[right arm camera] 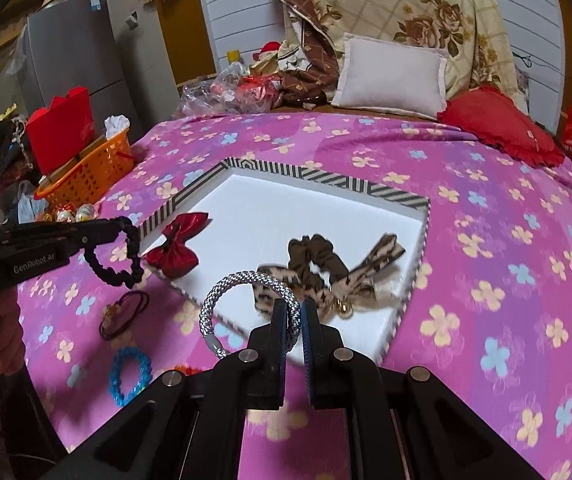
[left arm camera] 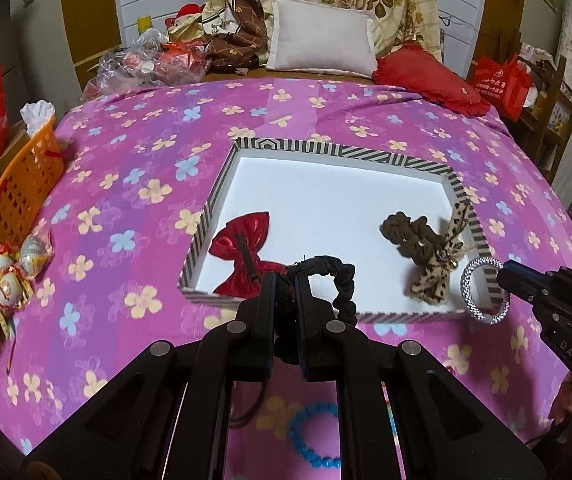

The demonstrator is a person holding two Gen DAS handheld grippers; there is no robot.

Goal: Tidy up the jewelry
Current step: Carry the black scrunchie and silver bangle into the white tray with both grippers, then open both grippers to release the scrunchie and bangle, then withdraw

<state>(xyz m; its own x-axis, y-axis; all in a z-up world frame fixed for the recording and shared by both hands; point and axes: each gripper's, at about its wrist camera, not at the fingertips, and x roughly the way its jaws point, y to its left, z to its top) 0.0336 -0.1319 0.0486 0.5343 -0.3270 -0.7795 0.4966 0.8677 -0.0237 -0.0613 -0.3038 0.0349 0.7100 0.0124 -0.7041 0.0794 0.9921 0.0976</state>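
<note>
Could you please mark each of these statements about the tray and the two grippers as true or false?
1. The left gripper holds a black scrunchie. True.
2. The right gripper is open, holding nothing. False: it is shut on a silver bracelet.
3. The red bow lies in the tray. True.
4. The blue bracelet lies in the tray. False: it lies on the bedspread, outside the tray.
5. The brown scrunchie lies in the tray beside a leopard bow. True.
</note>
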